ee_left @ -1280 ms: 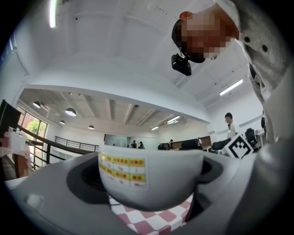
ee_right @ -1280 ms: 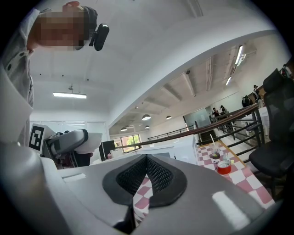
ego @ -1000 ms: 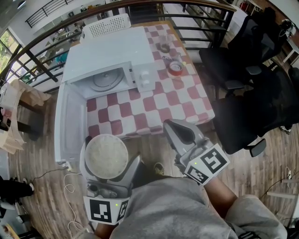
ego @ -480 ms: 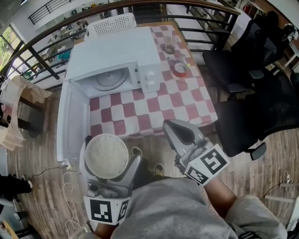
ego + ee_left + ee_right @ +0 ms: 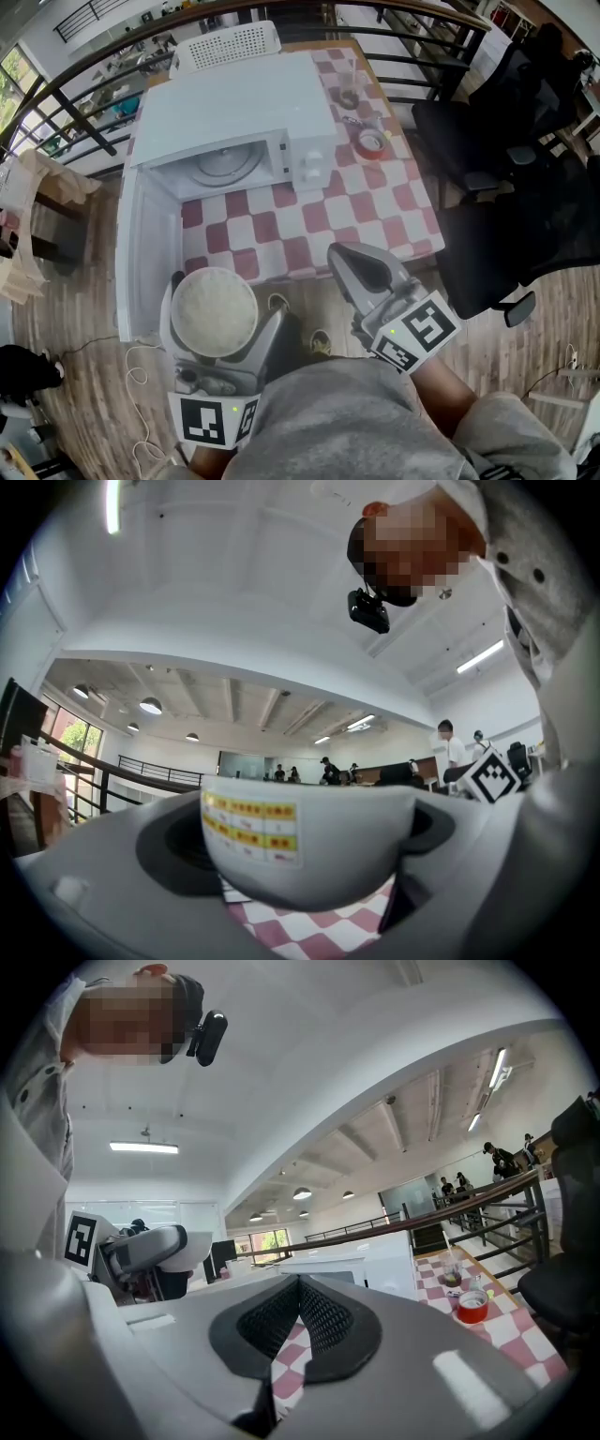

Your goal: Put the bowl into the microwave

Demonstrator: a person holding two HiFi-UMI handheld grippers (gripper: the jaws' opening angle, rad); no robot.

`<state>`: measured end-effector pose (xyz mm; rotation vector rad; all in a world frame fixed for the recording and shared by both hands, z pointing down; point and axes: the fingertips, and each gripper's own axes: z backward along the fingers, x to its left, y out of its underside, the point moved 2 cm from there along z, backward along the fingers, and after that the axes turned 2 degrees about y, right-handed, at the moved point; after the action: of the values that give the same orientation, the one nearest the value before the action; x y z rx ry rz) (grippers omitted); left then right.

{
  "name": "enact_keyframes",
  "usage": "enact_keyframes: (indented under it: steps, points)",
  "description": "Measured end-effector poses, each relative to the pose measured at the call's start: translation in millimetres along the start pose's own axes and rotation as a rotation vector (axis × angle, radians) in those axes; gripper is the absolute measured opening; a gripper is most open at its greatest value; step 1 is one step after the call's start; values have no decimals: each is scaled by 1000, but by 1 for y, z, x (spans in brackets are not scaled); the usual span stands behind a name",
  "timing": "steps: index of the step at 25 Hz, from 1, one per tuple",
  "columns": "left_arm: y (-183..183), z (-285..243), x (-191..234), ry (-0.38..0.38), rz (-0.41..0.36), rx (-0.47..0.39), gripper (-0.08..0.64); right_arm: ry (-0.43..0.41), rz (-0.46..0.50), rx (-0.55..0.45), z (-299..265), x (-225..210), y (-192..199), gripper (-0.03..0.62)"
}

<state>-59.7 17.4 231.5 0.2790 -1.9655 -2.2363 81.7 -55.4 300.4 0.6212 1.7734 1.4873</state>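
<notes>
Head view: bowl in left gripper, off the near edge of table, before open microwave; jaws hidden under bowl. Right gripper alongside.
Left gripper view: jaws clamped on bowl wall, yellow label showing; microwave out of frame.
Right gripper view: jaws together, nothing between.
</notes>
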Motion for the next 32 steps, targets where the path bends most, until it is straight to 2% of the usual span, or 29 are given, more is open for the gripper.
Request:
enact_keyframes:
  steps: [15,26,32]
  points:
    - [23,-62,57,39,33,23,531,29,6,32,-74,-24,-6,0]
    - [40,-85,94,24,54,47,531,25,11,56,-115,-25,-6,0]
    - [52,-95,100,33,61,69,531,32,13,66,-125,-28,-5,0]
